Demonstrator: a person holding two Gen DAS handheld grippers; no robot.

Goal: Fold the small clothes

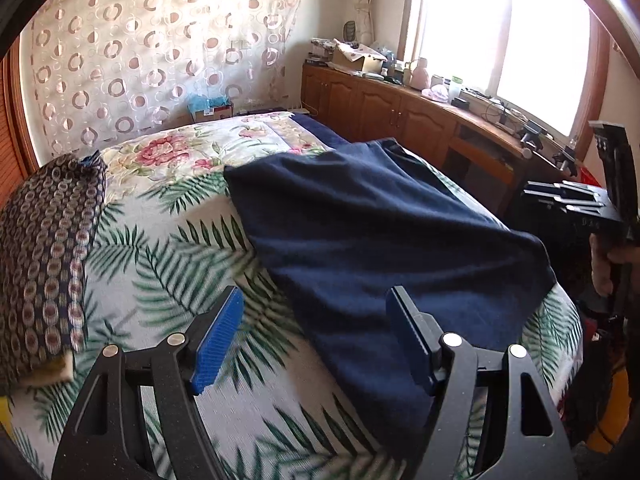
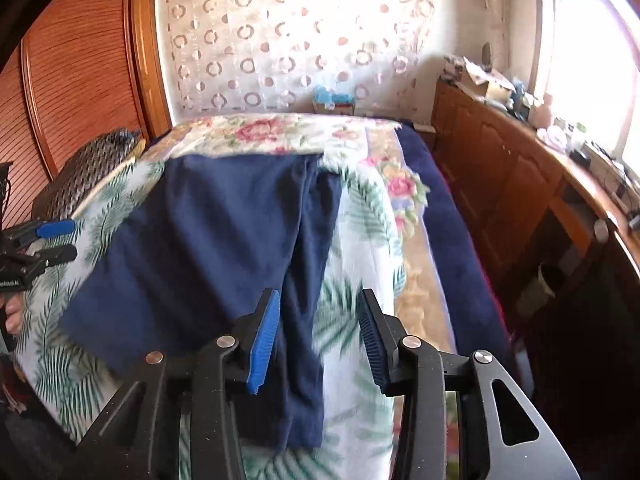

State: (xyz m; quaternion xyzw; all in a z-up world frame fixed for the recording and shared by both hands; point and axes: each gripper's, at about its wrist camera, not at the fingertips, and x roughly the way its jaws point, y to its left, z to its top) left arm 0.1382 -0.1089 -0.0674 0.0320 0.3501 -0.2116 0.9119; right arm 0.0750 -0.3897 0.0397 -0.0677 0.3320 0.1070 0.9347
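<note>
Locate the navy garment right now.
The navy garment lies spread on the leaf-print bedspread, right of centre in the left wrist view and centre-left in the right wrist view, ahead of both open tools; the patterned pillow sits apart to its left.

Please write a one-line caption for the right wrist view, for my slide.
Open right gripper above the near edge of a navy garment spread on the leaf-print bed cover.

Both grippers are wide open with nothing between the blue pads. The left gripper point(image 1: 316, 336) points forward and a bit down; the right gripper point(image 2: 318, 336) does the same, with fingers wrapped around its handle.
</note>
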